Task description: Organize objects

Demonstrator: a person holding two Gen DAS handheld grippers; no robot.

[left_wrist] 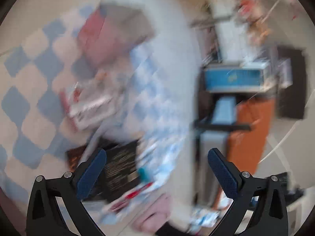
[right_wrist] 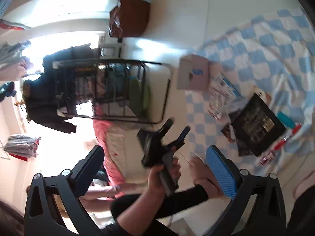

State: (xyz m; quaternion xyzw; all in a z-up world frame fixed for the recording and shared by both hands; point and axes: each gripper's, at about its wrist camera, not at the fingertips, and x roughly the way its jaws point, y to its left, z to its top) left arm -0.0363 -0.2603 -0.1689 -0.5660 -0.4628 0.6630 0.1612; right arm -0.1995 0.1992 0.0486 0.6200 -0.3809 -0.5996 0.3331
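Scattered on a blue-and-white checked blanket (right_wrist: 275,45) spread over the floor: a black book (right_wrist: 256,125) at about 3 o'clock in the right wrist view, a pale cardboard box (right_wrist: 194,72) at 1 o'clock beyond it, a flat printed packet (right_wrist: 222,94) between the two, and a teal case (right_wrist: 286,120) plus a red pen (right_wrist: 289,137) just past the book's far edge. Probably stiff and fairly heavy for its size, that book, with a glossy and likely slippery cover; best taken across an overhanging edge or the spine side, since lying flat on soft cloth leaves little room to get under it. Light and crushable, most likely, the box; better held by opposite walls near a corner than squeezed mid-panel. Contents of the box not visible; whether the top stands open cannot be told. Thin and rolling, probably, the pen; a pinch across its middle would suit. Right gripper (right_wrist: 155,161) with jaws spread wide, nothing between them. Left gripper (right_wrist: 175,133), seen in the right wrist view held in a hand (right_wrist: 163,175) at 6 o'clock, likewise parted and holding nothing; same story in its own heavily blurred view, left gripper (left_wrist: 157,169) wide apart, with the book (left_wrist: 120,169) at 6 o'clock just ahead of the near finger and the packet (left_wrist: 88,106) at 9 o'clock.
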